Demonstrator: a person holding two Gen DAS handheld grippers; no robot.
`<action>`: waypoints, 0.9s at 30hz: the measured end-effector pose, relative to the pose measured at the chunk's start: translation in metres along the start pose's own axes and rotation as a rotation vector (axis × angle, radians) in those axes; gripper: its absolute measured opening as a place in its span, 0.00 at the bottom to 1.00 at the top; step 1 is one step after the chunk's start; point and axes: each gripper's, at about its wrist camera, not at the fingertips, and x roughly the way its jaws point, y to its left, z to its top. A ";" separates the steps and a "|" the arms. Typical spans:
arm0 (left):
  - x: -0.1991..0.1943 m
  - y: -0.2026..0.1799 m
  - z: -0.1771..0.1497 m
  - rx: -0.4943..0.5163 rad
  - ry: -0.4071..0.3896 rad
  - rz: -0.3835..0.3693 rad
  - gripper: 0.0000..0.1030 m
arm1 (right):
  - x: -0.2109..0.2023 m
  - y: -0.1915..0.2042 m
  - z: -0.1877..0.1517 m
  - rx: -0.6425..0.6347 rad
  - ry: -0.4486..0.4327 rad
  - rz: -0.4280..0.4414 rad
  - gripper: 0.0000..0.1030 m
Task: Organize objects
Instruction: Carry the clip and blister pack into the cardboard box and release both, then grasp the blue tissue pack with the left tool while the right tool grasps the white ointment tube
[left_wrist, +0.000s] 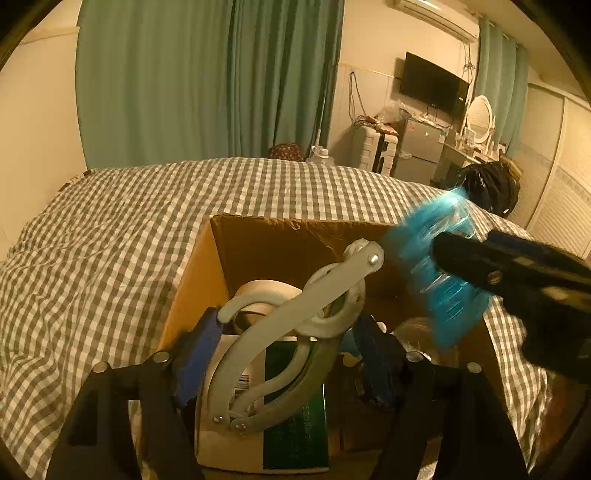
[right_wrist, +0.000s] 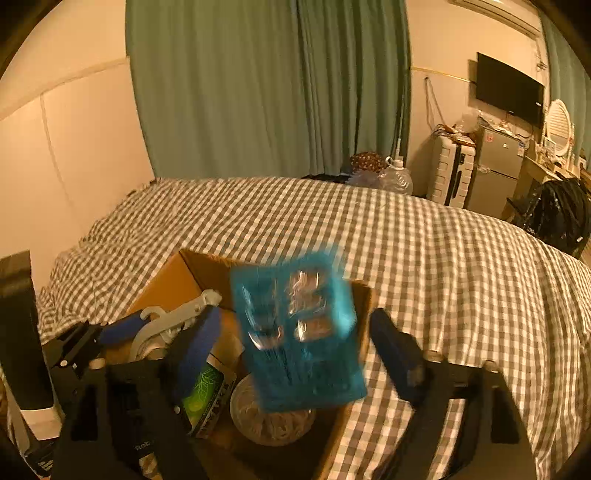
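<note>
An open cardboard box (left_wrist: 295, 236) sits on the checked bed. My left gripper (left_wrist: 288, 321) hangs over the box, shut on a grey metal clamp (left_wrist: 325, 291), which touches both blue fingers. The clamp (right_wrist: 177, 314) also shows at the left in the right wrist view. My right gripper (right_wrist: 295, 314) stands open above the box's right side. A blue plastic packet (right_wrist: 299, 332) is between its fingers, blurred and seemingly free of them. From the left wrist, the packet (left_wrist: 417, 258) shows beside the right gripper's dark finger (left_wrist: 465, 254).
Inside the box lie a white tape roll (left_wrist: 258, 291), a green-and-white carton (left_wrist: 295, 424), a green packet (right_wrist: 207, 395) and a clear tub (right_wrist: 273, 417). The grey checked bedcover (right_wrist: 443, 258) spreads all round. A dark upright object (right_wrist: 16, 332) stands at the far left.
</note>
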 end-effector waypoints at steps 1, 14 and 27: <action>-0.004 -0.001 0.001 0.005 -0.009 0.006 0.82 | -0.008 -0.002 0.000 0.009 -0.017 -0.005 0.86; -0.122 -0.014 0.011 0.011 -0.165 0.046 1.00 | -0.141 -0.001 0.005 -0.027 -0.147 -0.089 0.94; -0.159 -0.012 -0.075 0.000 -0.115 0.055 1.00 | -0.206 0.007 -0.103 0.026 -0.133 -0.163 1.00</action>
